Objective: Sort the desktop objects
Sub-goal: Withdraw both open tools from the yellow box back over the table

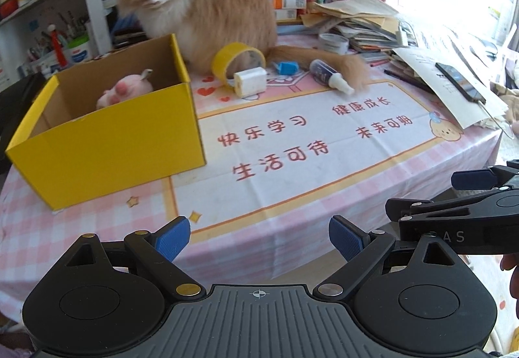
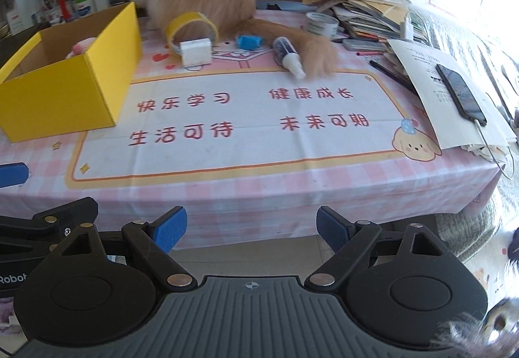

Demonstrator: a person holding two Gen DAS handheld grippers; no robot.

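Grippers: left gripper (image 1: pixel 259 239) and right gripper (image 2: pixel 251 230) hung before the table edge, fingers spread wide, nothing between them.
Table (image 2: pixel 259 196): checked pink cloth.
Cat (image 1: pixel 207 11): sat at the back.
Box (image 1: pixel 107 137): yellow, left, pink toy (image 1: pixel 125 90) inside.
Tape (image 1: pixel 238 61): upright by the cat.
Charger (image 1: pixel 249 82): touching tape.
Bottle (image 1: pixel 331 76): lay against the tail.
Clip (image 1: pixel 287 67): blue, between tape and bottle.
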